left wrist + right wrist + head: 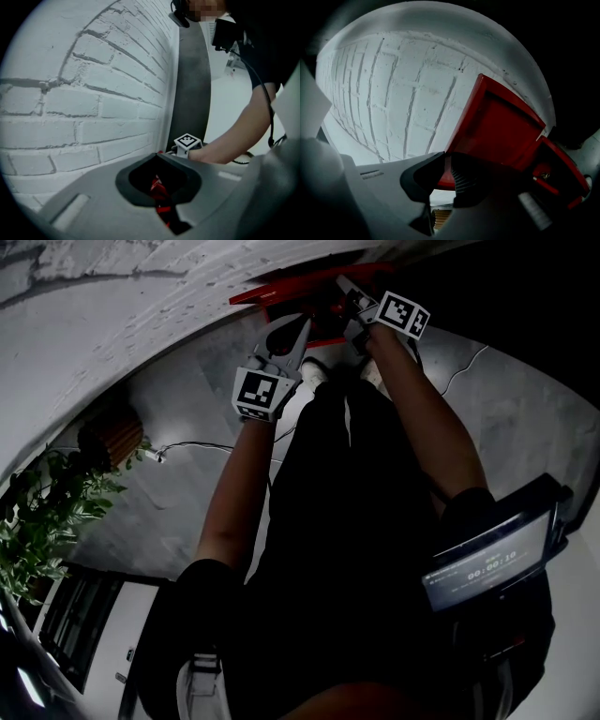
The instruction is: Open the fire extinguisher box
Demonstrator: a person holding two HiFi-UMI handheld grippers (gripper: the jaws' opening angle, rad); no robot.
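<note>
The red fire extinguisher box [300, 292] sits low against the white brick wall. In the right gripper view its red lid [497, 126] stands tilted up, with the red box body [562, 173] and a small brass latch [543, 176] to its right. My right gripper [446, 176] is shut on the lid's lower edge, which sits between the dark pad and the ribbed pad [461, 180]. In the head view the right gripper [349, 296] reaches onto the box. My left gripper [298, 329] hovers just in front of the box, its jaws together. Red shows through the slit of the left gripper [164, 206].
The brick wall [93, 93] meets a dark vertical panel [190, 84]. The person's white shoes [314, 371] stand close to the box. A potted plant [47, 512], a wooden object [112, 437] and a cable [197, 446] lie left; a screen device [492, 559] hangs at right.
</note>
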